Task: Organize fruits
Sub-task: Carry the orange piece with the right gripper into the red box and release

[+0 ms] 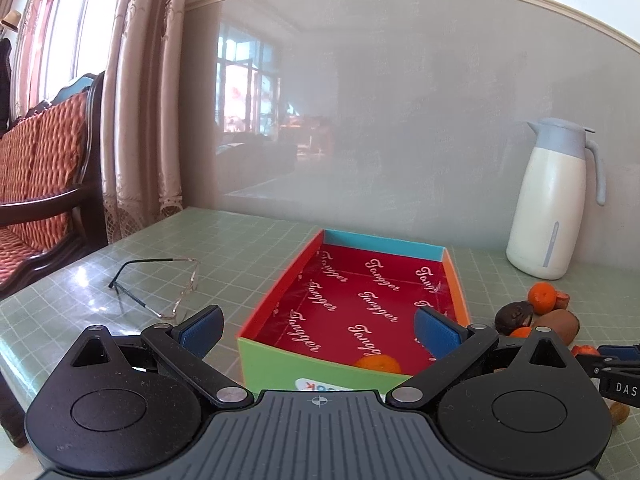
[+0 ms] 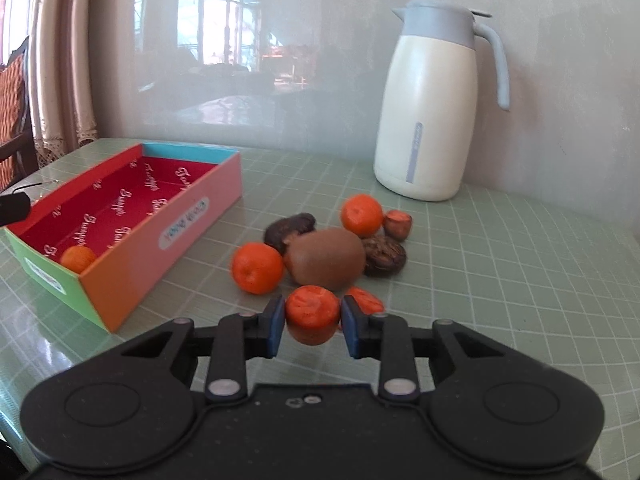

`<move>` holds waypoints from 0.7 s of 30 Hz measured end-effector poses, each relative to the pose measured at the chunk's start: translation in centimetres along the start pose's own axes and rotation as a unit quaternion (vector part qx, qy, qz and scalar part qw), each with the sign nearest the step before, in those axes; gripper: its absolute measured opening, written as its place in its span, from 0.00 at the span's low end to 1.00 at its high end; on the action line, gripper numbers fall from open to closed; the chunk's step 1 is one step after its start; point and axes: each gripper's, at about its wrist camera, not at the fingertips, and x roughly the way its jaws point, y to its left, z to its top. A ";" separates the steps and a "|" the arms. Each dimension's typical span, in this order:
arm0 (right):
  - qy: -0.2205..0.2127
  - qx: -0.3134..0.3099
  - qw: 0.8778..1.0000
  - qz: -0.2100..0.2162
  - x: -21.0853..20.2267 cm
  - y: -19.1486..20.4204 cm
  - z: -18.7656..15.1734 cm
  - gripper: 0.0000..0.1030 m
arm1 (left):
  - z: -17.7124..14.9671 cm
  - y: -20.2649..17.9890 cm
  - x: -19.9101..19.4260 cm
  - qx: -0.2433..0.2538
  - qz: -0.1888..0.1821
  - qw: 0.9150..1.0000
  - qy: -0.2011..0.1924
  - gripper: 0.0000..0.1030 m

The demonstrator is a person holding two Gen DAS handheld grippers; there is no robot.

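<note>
One orange point(image 2: 78, 258) lay in the box point(image 2: 168, 240) while the right gripper point(image 2: 313, 318) was clamped on a red fruit point(image 2: 312, 312) just above the table point(image 2: 500, 280), the left gripper point(image 1: 318, 324) gaped empty over the box, and the pile point(image 2: 326, 260) was, I judged, still unsorted.

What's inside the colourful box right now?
Inside the box sits one small orange fruit, in the near corner on the red lining. The near wall hides the fruit's underside and a strip of the floor; everything else showing is bare.
</note>
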 end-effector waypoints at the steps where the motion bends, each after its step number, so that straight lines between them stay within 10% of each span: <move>1: -0.001 -0.001 1.000 0.002 0.0 0.2 0.0 0.27 | 0.0 0.2 0.0 -0.001 0.002 1.000 0.000 0.98; 21: -0.069 -0.020 0.996 0.062 -1.0 6.0 3.0 0.27 | -0.3 2.7 -0.4 0.008 0.036 0.999 -0.001 0.98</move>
